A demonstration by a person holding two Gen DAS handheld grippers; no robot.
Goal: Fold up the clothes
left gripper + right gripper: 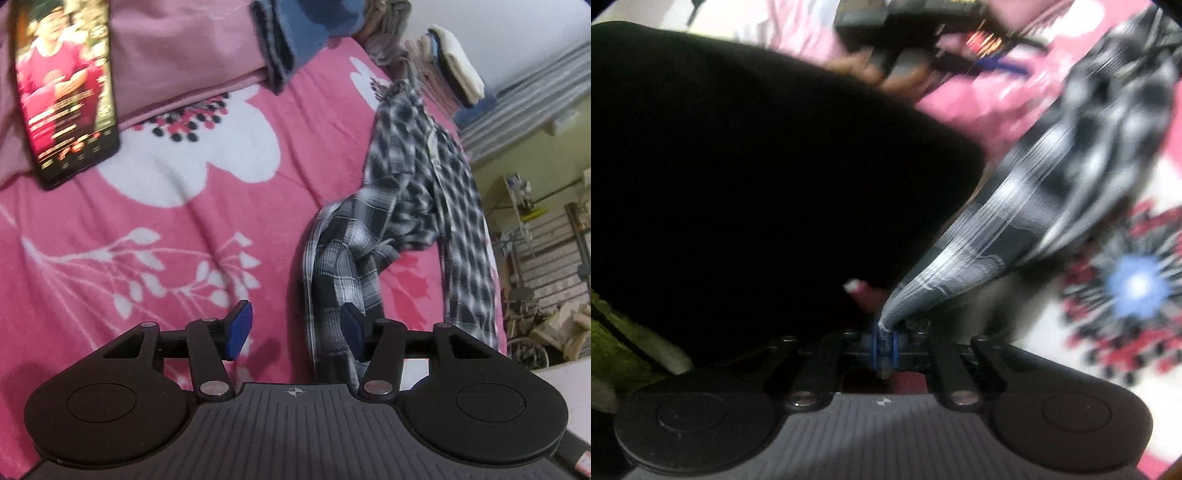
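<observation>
Plaid shirt [406, 206] lengthwise away from camera

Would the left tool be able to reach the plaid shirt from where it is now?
Probably yes: the left tool is open just above the pink blanket, and the plaid shirt already lies by its right pad, nothing between.

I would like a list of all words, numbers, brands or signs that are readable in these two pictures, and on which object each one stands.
No text can be read with certainty.
Phone: white caption lines on the screen, too blurred to read.
Left claw body: only a small crosshair mark, no words.
Right claw body: a small pale mark, blurred.
Plaid shirt and pink blanket: patterns only, no lettering.
</observation>
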